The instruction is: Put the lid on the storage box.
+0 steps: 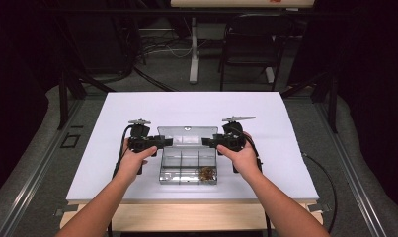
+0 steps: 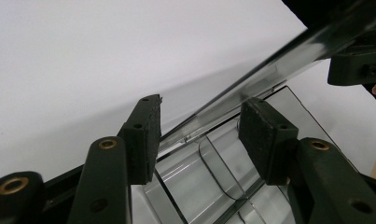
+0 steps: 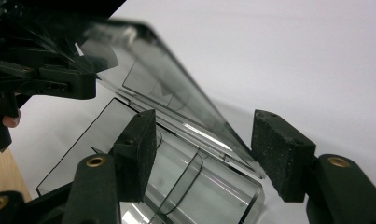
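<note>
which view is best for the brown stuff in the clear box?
The high view. It looks down into the clear box and shows the brown clump in its near right compartment, though too small to identify. The left and right gripper views show the raised lid and bare dividers at the box's ends.

In the right gripper view, the right gripper [image 3: 202,154] holds its two black jaws wide apart, with the hinged end of a clear plastic box [image 3: 185,186] between them and neither pad pressing on it. The box's lid [image 3: 162,88] stands raised and tilted, rising from the hinge toward the upper left, and curved dividers show inside the box. At the far left the left gripper [image 3: 45,81] sits at the lid's other end, above the white table [image 3: 293,56]
</note>
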